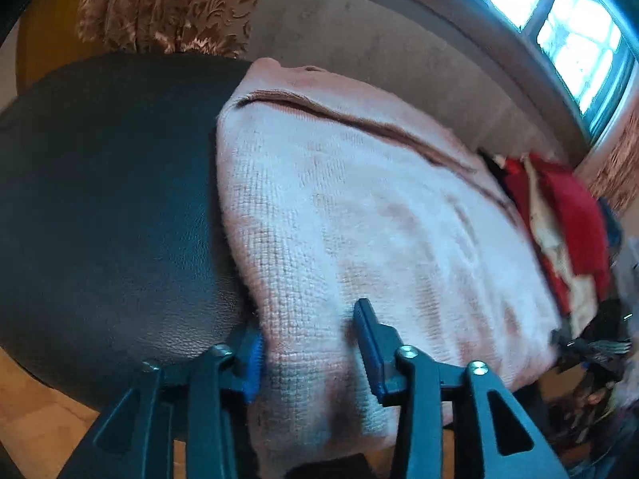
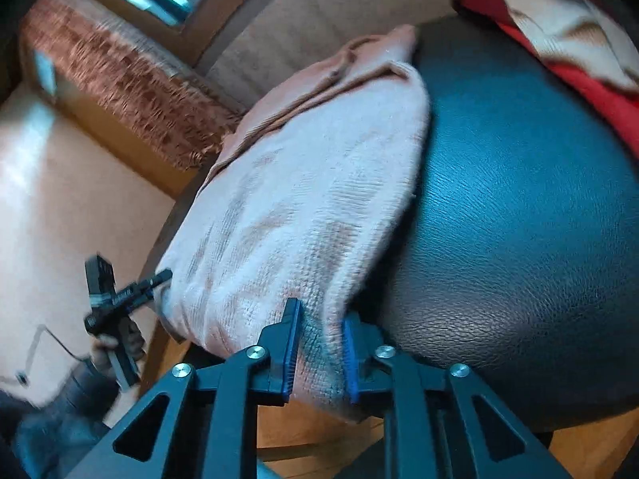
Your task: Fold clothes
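A folded pink knitted sweater (image 1: 359, 199) lies on a black leather seat (image 1: 100, 199), its near edge hanging over the front rim. My left gripper (image 1: 313, 353) holds a thick bunch of that near edge between its blue pads, at the sweater's left corner. In the right wrist view the same sweater (image 2: 299, 199) rests on the left of the black seat (image 2: 519, 219). My right gripper (image 2: 319, 355) is shut on its near right corner. Each gripper shows small in the other's view: the right gripper (image 1: 591, 345) and the left gripper (image 2: 157, 279).
A pile of red and cream clothes (image 1: 567, 215) (image 2: 599, 92) sits on the seat past the sweater. Behind are a grey wall (image 1: 379, 40), brown patterned curtains (image 1: 167, 4) and a bright window (image 1: 559, 20). Wooden floor (image 1: 36, 419) lies below the seat. A gloved hand (image 2: 116, 351) holds the left gripper.
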